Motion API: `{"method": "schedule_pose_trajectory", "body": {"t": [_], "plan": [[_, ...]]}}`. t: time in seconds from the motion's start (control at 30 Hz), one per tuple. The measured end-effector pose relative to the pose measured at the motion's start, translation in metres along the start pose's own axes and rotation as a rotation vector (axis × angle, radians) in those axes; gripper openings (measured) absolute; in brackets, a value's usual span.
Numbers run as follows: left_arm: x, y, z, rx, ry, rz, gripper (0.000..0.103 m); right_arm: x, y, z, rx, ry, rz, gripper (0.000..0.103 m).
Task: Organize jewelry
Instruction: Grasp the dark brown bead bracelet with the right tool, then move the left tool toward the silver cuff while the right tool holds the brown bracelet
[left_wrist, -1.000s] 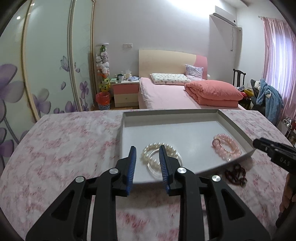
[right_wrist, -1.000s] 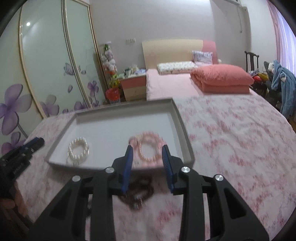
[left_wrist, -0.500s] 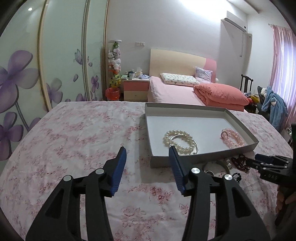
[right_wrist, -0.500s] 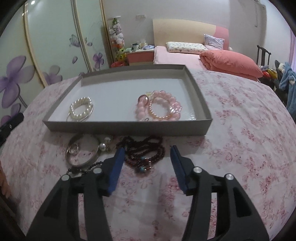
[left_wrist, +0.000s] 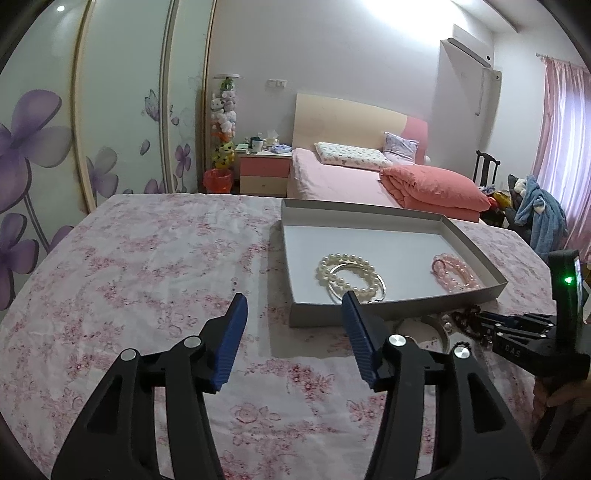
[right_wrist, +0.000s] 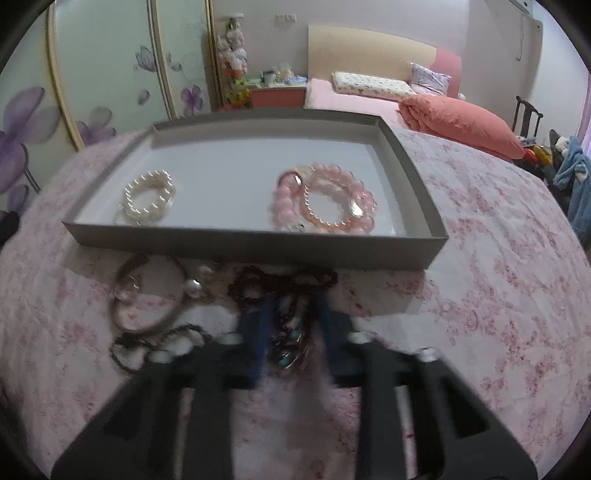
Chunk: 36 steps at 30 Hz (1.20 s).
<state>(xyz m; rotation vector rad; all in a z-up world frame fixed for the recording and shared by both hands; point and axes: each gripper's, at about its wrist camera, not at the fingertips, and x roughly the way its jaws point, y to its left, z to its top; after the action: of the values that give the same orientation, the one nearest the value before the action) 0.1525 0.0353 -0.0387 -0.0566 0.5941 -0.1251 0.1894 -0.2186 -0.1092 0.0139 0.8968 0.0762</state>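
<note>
A grey tray (right_wrist: 255, 243) (left_wrist: 391, 317) on the floral cloth holds a white pearl bracelet (right_wrist: 149, 197) (left_wrist: 347, 275) at its left and pink bead bracelets (right_wrist: 325, 203) (left_wrist: 456, 271) at its right. In front of the tray lie a dark red bead strand (right_wrist: 284, 284), a metal bangle (right_wrist: 147, 295) with pearls, and a dark chain (right_wrist: 159, 341). My right gripper (right_wrist: 293, 308) is open, blurred, its fingers straddling the dark red beads; it also shows in the left wrist view (left_wrist: 480, 319). My left gripper (left_wrist: 293, 306) is open and empty, short of the tray's near left corner.
The table is covered by a pink floral cloth (left_wrist: 147, 266). Behind it stand a bed (left_wrist: 354, 181) with a folded red duvet, a nightstand (left_wrist: 264, 170), a wardrobe with purple flowers (left_wrist: 44, 147) and a chair with clothes (left_wrist: 535, 210).
My left gripper pulled back from the pearl bracelet in the tray and opened wide. My right gripper dropped from over the tray to the dark red beads in front of it.
</note>
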Motion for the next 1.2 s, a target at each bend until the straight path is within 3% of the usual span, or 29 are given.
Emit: {"method": "schedule_pose_trajectory", "body": {"t": [0.4, 0.63, 0.87, 1.2], "plan": [[0.01, -0.031, -0.005, 0.036, 0.062, -0.106, 0.062, -0.001, -0.022, -0.004, 0.09, -0.006, -0.022, 0.01], [0.039, -0.071, -0.016, 0.1, 0.191, -0.199, 0.062, -0.002, -0.025, -0.004, 0.09, -0.005, -0.021, 0.01], [0.066, -0.09, -0.029, 0.186, 0.299, -0.123, 0.062, -0.002, -0.025, -0.004, 0.091, -0.005, -0.021, 0.01], [0.059, -0.062, -0.027, 0.2, 0.287, -0.021, 0.063, -0.002, -0.026, -0.004, 0.092, -0.005, -0.019, 0.01]]}}
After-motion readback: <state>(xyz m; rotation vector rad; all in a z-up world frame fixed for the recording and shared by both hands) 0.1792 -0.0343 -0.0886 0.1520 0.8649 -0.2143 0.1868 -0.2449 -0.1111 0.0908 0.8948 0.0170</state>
